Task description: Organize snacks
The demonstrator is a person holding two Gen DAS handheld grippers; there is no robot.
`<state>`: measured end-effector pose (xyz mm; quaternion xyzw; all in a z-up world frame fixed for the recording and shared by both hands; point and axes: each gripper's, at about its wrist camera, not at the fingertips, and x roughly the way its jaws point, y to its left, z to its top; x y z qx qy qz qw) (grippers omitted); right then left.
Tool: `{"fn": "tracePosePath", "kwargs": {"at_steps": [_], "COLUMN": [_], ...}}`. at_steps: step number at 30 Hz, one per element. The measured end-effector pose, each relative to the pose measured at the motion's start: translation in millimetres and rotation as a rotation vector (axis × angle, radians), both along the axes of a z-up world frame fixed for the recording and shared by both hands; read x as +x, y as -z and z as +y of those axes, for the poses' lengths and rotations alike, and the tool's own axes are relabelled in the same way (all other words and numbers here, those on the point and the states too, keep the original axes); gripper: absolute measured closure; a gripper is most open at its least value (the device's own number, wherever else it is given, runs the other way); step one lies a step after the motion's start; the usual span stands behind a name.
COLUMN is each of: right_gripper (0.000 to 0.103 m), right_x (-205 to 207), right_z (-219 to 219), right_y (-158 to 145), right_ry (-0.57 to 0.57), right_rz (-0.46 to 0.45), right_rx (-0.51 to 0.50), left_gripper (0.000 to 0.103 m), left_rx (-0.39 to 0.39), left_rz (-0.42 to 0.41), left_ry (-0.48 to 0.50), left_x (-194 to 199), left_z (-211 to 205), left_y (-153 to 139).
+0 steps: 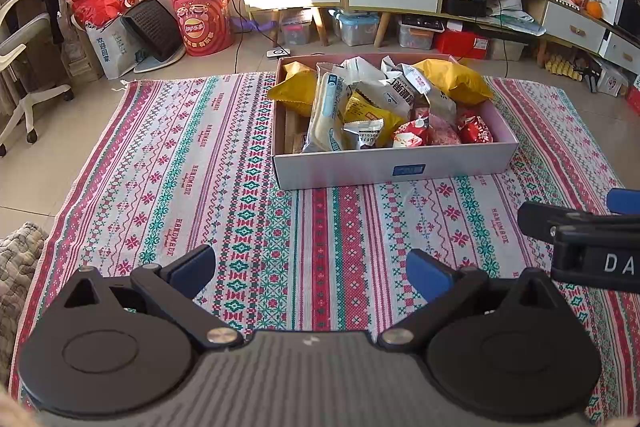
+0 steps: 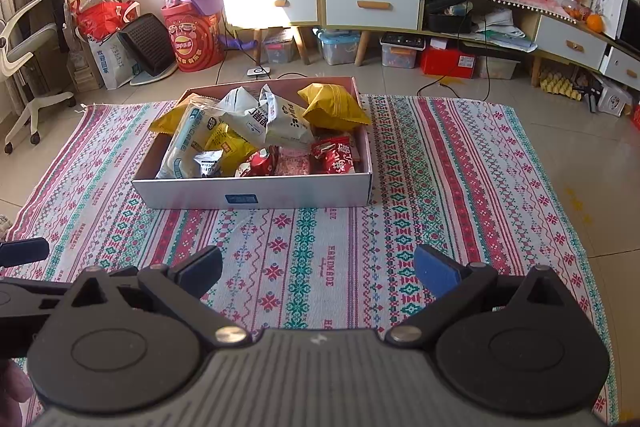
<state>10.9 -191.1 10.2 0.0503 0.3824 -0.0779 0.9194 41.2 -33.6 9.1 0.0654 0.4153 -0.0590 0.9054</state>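
Snack box: the shallow cardboard box (image 1: 394,169) sits on the patterned cloth (image 1: 224,195) on the floor, in the upper middle of the left wrist view and the upper left-centre of the right wrist view; its long axis runs across both frames.
Snacks: the packets are heaped loosely inside; a yellow bag (image 2: 334,107) rides high at the box's far right corner, white packets (image 2: 276,119) crowd the middle, and red packets (image 2: 334,157) lie against the near wall.
Direction from the tools: the box lies ahead of both, well apart from either, with a bare stretch of cloth between; from the left tool (image 1: 312,269) it stands ahead and a little right, from the right tool (image 2: 318,269) ahead and left.
Nearer arm: neither looks clearly closer, judging by the box's similar size in both views; the red packets lie toward the right tool's side, the long pale packet (image 1: 326,115) toward the left's.
Left tool: fingers spread wide, holding nothing.
Right tool: fingers likewise spread wide, empty; its black body shows at the right edge of the left wrist view.
Coming move: probably a forward reach over the near wall, which the fingers must clear before dropping onto a packet.
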Motion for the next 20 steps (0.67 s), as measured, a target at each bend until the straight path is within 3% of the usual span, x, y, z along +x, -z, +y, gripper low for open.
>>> {"fn": "tracePosePath", "kwargs": {"at_steps": [20], "right_gripper": [0.001], "right_x": [-1.4], "right_z": [2.8], "right_y": [4.4], "right_ry": [-0.005], "right_rz": [0.010], "right_rx": [0.001], "left_gripper": [0.000], "left_rx": [0.002], "left_rz": [0.010], "left_ry": [-0.008], "left_x": [1.3], "left_z": [-0.1], "left_y": [2.5]}}
